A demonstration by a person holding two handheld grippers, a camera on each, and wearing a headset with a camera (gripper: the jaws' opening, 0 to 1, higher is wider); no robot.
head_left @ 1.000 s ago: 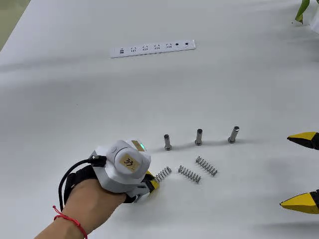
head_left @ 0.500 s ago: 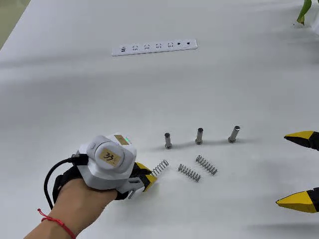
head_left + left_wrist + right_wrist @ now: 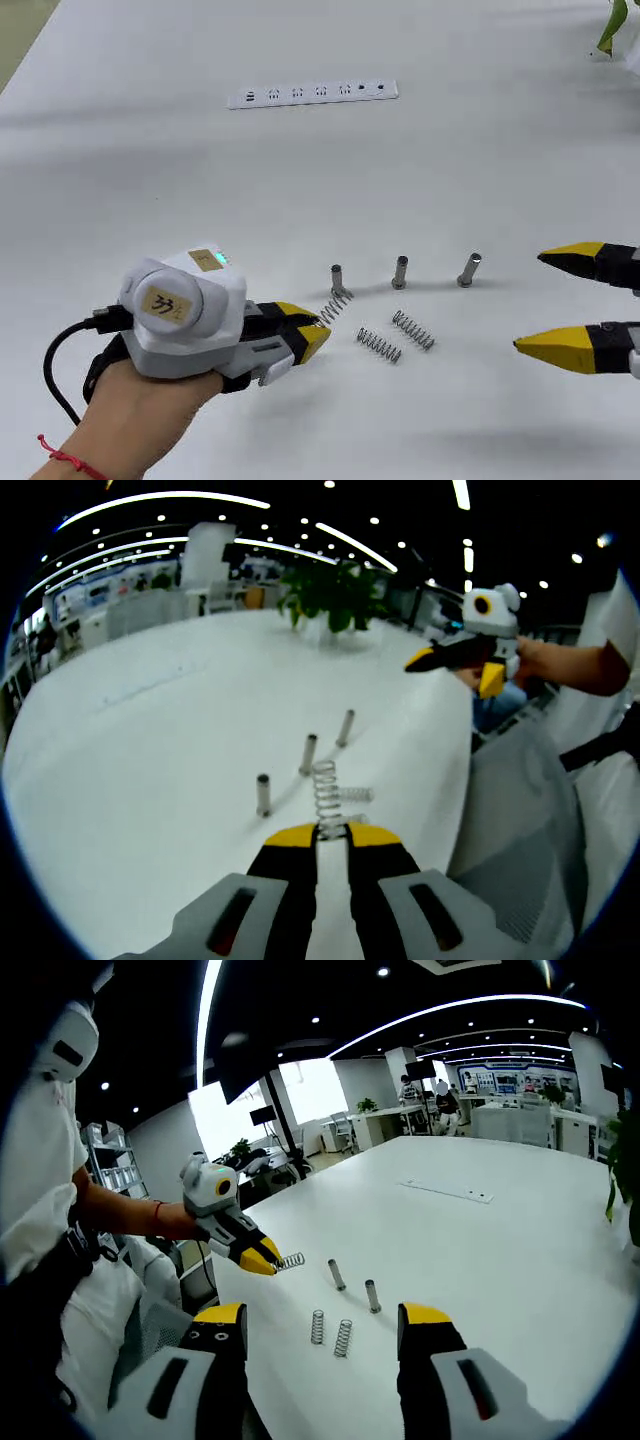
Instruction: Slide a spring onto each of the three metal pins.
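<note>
The left gripper [image 3: 315, 328] is clenched on one spring [image 3: 333, 307], whose free end sits just beside the leftmost pin [image 3: 337, 280]. Off right, the right gripper [image 3: 530, 300] hangs released, jaws wide. Two springs [image 3: 379, 346] [image 3: 413, 331] lie loose on the table [image 3: 150, 180] before the other upright pins [image 3: 400, 272] [image 3: 469, 269]. Farther back lies a power strip [image 3: 312, 94].

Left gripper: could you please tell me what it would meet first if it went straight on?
Probably the middle pin: the left gripper carries a spring lined up with it, passing just beside the nearest pin. Depth is unclear.
</note>
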